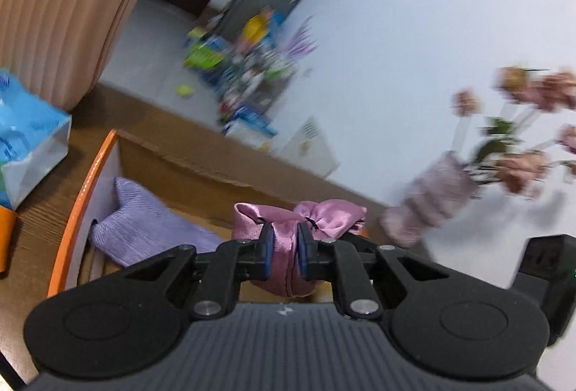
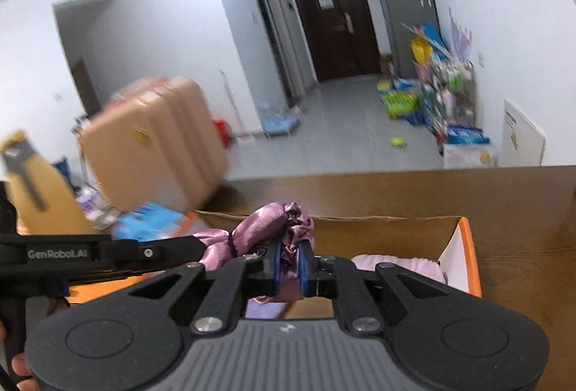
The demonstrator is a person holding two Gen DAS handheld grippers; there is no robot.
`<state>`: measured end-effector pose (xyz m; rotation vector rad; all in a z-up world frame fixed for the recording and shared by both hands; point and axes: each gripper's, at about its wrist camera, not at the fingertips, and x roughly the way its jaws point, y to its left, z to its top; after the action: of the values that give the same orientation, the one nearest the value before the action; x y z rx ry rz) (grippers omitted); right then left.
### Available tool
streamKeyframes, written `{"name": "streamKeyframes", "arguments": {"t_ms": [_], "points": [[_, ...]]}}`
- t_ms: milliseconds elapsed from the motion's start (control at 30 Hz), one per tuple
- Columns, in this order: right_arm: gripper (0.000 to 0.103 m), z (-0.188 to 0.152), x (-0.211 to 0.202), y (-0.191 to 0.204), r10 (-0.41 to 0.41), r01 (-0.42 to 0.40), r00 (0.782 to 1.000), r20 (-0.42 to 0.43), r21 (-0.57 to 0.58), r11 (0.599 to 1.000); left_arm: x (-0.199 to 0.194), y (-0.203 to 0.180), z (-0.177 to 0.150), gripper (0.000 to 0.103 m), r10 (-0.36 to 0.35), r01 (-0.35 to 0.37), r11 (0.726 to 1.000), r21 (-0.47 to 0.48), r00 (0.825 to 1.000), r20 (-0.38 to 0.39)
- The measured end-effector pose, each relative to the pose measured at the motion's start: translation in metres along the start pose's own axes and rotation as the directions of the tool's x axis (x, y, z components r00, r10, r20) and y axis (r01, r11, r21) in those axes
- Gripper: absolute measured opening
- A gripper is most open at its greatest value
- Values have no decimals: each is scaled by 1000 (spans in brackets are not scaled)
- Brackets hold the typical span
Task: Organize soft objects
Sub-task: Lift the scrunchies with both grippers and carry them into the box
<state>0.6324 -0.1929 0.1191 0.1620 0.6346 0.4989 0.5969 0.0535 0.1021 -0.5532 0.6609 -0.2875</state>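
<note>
Brown wood-grain tabletop (image 2: 522, 203), white walls beyond, hallway with a dark door far off; both views blurred.

- Open cardboard box with an orange rim (image 1: 83, 196) sits on the tabletop. Inside it: a folded lavender knit cloth (image 1: 144, 229) at the left, and in the right wrist view a pale pink fluffy cloth (image 2: 399, 266) toward the right.
- Task item: a shiny mauve satin pouch tied with dark cord (image 1: 298, 214), bunched and gathered. It hangs above the box opening, not resting on the contents.
- Left gripper (image 1: 285, 247): jaws closed tight on the satin, fabric pinched between the blue pads and bulging above and below.
- Right gripper (image 2: 289, 265): likewise clamped on a wad of the same satin; the left gripper's arm crosses at the left of this view, holding the other end.
- Nearby, not in play: ribbed pink suitcase (image 1: 61, 5) far left, blue-and-white paper bag (image 1: 32, 139) on the table left of the box, pink vase of dried pink flowers (image 1: 432, 200) at right.

Judgement: step in hand is carrying the pouch, held two-handed, over the box. Next move likely calls for lowering it into the free space between the two cloths, then opening both sets of jaws together so the slippery satin drops flat and does not snag on a pad or drape over the rim.
</note>
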Motion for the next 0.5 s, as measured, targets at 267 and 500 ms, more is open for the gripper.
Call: {"name": "streamKeyframes", "arguments": {"t_ms": [267,500], "points": [[16,-3,92,-15,-84,91,974,-210,27,995,81,26,16,15,182,-174,982,74,977,-113],[17,-11,102,-29,-26,66,962,-273,138,988,81,53,11,28,36,-48,996,-79,988,-149]]}}
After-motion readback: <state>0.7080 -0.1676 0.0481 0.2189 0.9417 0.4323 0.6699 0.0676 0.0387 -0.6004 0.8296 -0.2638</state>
